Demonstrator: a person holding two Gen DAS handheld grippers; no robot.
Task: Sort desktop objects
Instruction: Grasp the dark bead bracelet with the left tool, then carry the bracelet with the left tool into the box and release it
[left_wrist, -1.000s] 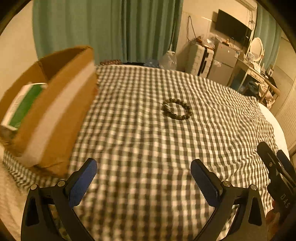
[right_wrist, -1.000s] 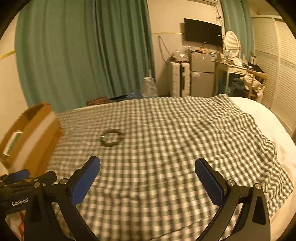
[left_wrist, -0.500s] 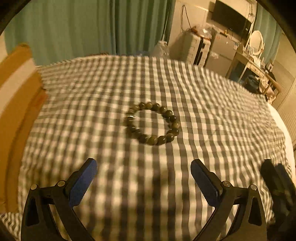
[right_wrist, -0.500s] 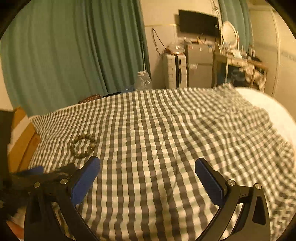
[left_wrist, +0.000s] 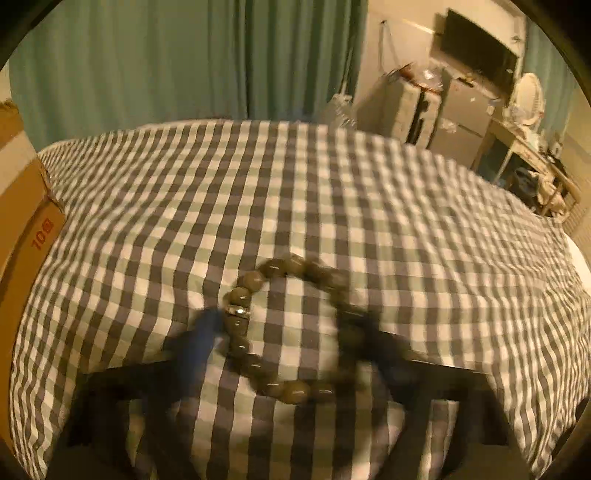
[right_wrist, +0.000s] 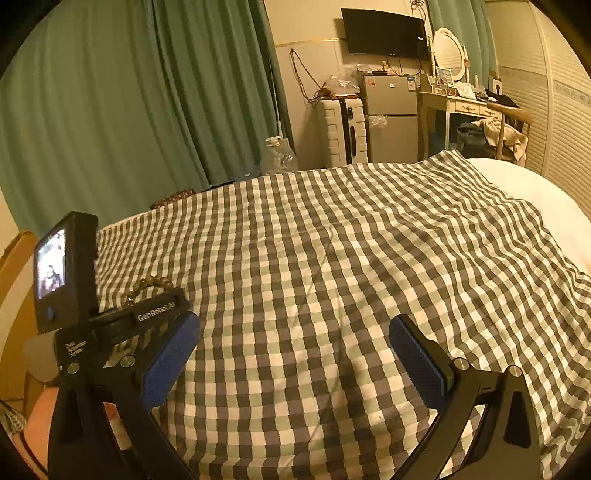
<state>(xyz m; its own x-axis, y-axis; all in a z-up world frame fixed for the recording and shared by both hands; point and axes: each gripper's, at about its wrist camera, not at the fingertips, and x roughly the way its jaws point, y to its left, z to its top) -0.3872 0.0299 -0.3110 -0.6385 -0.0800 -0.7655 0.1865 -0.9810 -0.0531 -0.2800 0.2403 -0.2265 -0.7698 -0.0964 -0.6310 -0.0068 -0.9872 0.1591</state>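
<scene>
Bead bracelet (left_wrist: 291, 332) lies flat on the checked cloth (left_wrist: 332, 206) between our left gripper (left_wrist: 288, 339)'s closing jaws, blurred fingers at nine and three o'clock seemingly not yet pressing it.

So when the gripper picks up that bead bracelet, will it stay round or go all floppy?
The bead bracelet is separate round beads on a string, so it will probably sag and dangle. The shiny beads may slip between the closing left gripper fingers. It looks light.
</scene>
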